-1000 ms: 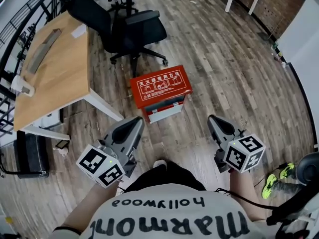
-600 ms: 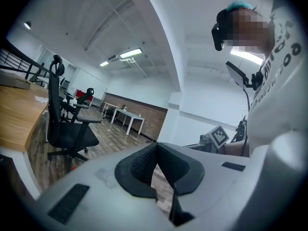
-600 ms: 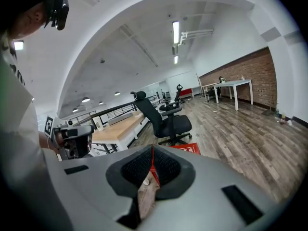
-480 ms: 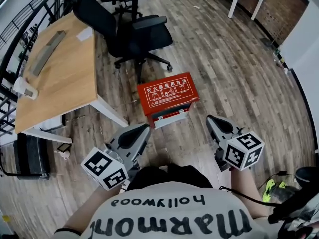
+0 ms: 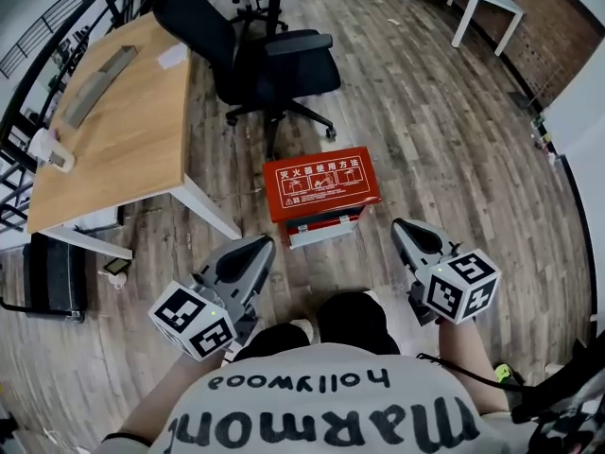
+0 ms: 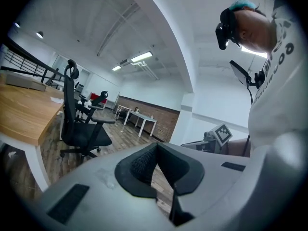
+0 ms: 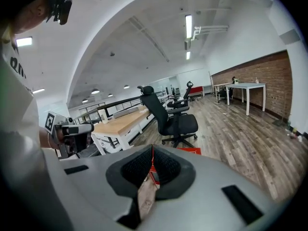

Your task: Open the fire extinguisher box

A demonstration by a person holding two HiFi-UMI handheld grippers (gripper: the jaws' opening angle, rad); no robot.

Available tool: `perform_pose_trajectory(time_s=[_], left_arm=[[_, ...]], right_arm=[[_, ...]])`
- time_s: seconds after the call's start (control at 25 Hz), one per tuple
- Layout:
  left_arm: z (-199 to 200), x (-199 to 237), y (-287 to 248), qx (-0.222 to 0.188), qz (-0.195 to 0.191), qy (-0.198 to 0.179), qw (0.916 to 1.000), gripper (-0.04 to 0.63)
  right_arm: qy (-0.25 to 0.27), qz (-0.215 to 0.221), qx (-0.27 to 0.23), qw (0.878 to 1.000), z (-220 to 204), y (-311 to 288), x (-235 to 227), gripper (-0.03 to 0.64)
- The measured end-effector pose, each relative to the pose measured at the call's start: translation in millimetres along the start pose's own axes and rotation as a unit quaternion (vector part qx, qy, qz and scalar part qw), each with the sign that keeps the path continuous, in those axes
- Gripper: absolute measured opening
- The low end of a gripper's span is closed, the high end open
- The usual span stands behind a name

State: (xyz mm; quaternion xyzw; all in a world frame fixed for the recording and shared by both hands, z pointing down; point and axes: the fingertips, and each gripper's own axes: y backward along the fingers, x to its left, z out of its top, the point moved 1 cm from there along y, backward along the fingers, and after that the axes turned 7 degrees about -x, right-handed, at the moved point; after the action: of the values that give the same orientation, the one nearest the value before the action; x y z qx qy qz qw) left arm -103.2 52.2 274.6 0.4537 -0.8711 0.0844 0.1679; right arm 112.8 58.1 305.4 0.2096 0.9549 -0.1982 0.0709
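The fire extinguisher box [image 5: 321, 185] stands on the wooden floor [image 5: 454, 140] straight ahead of you, just off the near right corner of the desk [image 5: 123, 130], beside that corner's white leg and in front of the black office chair [image 5: 274, 60]. Its red top, printed with a white panel of characters and pictures, faces up, and a pale grey strip shows on the side turned toward you. You hold your left gripper [image 5: 260, 245] low on the left, its tip aimed toward the box but apart from it; its jaws are closed together with nothing between them, as the left gripper view shows. Your right gripper [image 5: 401, 226] sits on the other side, just beside the box's near right corner and not touching it; its jaws are also pressed together and empty, and in the right gripper view a sliver of the red box shows beyond their tips. The box lies between the two grippers and a little beyond them.
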Motion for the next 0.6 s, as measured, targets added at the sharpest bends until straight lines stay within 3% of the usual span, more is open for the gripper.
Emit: perform_pose_trajectory(time_s=[0.6], left_arm=[[-21.4,-50.9,-101.2,-0.02,0.067,0.021,0.9974,0.005]], right_arm=[[0.014,0.066,0.036,0.997,20.3,2.9,-119.1,0.011]])
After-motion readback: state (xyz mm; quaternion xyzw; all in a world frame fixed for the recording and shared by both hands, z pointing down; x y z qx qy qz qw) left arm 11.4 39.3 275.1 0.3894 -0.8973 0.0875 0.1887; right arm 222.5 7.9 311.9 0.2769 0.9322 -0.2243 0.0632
